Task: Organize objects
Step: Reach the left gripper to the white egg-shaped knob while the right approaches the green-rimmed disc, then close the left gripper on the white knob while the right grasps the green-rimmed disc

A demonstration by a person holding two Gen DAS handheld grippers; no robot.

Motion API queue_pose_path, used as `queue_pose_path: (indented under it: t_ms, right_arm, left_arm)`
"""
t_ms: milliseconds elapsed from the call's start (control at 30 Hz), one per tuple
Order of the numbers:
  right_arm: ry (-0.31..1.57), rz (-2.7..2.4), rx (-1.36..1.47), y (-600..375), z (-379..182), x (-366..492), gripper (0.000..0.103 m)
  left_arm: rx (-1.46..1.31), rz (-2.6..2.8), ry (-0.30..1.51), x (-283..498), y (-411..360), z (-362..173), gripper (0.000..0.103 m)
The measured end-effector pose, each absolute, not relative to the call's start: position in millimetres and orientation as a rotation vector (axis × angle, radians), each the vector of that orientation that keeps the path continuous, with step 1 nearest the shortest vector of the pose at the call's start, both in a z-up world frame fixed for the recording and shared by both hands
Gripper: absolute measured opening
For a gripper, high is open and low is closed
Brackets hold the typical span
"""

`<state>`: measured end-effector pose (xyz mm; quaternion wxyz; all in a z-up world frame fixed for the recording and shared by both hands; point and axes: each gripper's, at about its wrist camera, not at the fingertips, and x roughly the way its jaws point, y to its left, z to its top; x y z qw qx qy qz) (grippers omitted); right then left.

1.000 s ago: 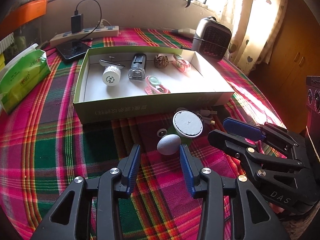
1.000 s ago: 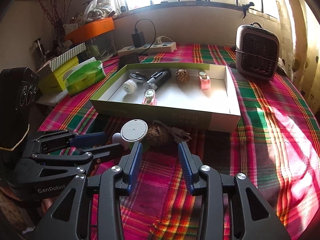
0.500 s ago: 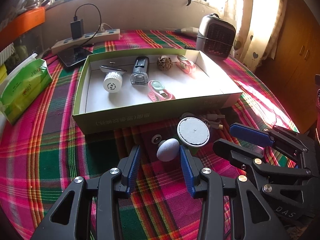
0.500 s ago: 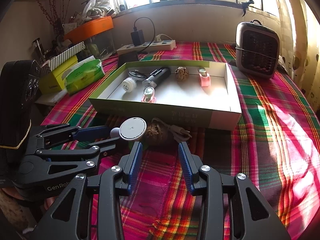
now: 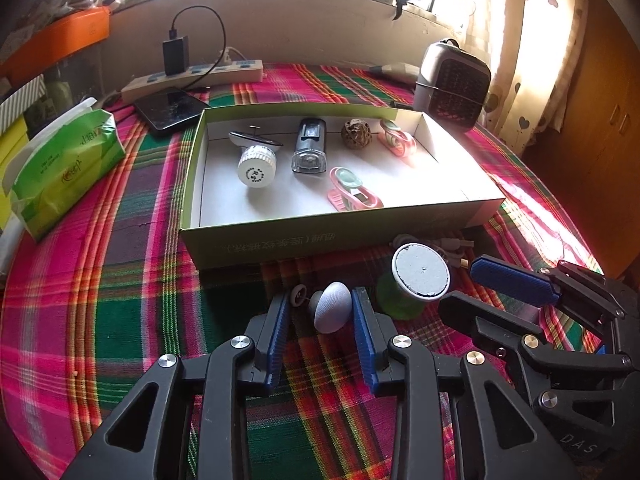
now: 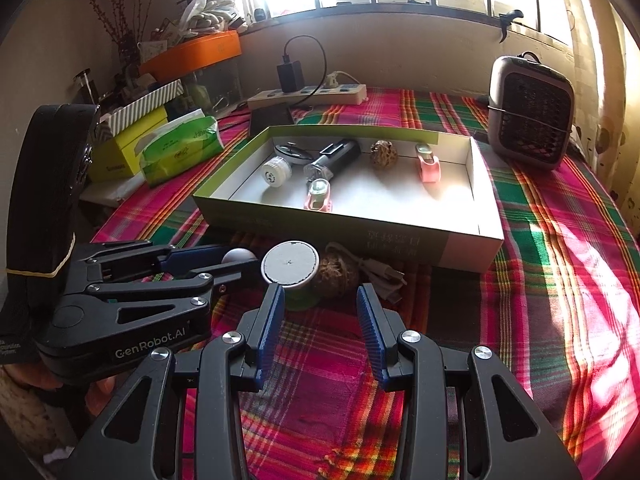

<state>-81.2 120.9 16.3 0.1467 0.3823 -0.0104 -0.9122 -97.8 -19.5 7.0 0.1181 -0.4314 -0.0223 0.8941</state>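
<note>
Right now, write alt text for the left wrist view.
The left gripper, its jaws just closing, brackets a small grey egg-shaped object on a plaid tablecloth. Behind it lies an open green box of small items; the right gripper is at right.

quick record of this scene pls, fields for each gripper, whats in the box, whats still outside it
left gripper: jaws have just been closing around the grey egg-shaped piece; right pad touches, left shows a gap
right gripper: open, empty, near the green-based round disc
box: white cap, flashlight, woven ball, two pink clips
outside box: egg piece, disc, second woven ball, cable
</note>
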Motion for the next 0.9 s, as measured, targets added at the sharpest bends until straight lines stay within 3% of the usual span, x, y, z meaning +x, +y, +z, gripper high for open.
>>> queue_pose_path:
  t_ms: [900]
  right_arm:
    - [0.205,-2.622,1.069,81,15,-97,0.04]
  left_arm:
    - [-1.272,2.644,-0.167,-95,-56,5,0.029]
